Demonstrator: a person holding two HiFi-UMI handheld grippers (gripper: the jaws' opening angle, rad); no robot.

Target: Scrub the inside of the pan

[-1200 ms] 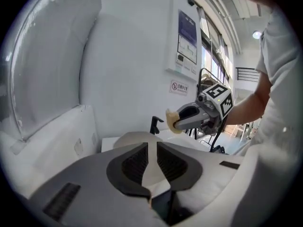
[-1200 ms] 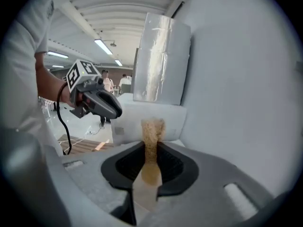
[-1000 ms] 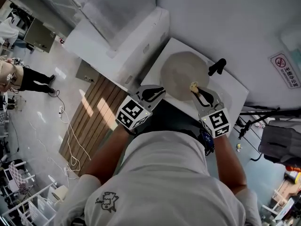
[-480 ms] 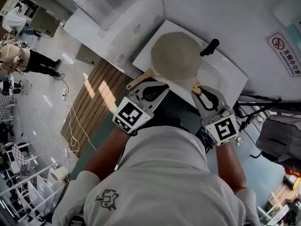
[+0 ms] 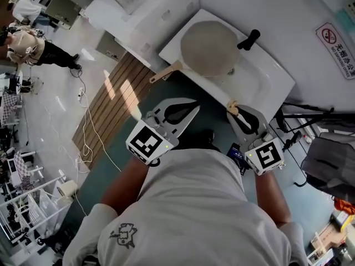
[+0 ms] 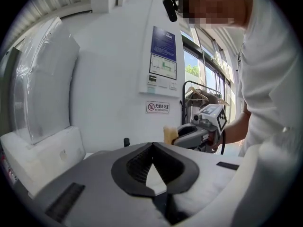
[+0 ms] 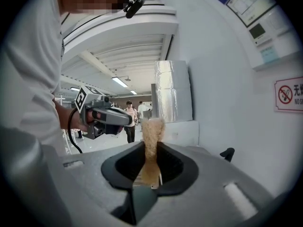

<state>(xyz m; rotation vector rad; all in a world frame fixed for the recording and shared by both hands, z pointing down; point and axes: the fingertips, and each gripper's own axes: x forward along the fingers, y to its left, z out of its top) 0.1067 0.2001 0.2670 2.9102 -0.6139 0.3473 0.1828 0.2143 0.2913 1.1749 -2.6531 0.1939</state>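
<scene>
Your left gripper (image 5: 194,108) is clenched on nothing, just off the sink's (image 5: 273,91) near edge. Your right gripper (image 5: 235,113), beside it, pinches a tan sponge (image 7: 152,136) upright. The pan (image 5: 209,46) lies inside the sink, handle overhanging the rim.

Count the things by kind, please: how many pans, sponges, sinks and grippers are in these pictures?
pan: 1
sponge: 1
sink: 1
grippers: 2 (left gripper, right gripper)
Total: 5
</scene>
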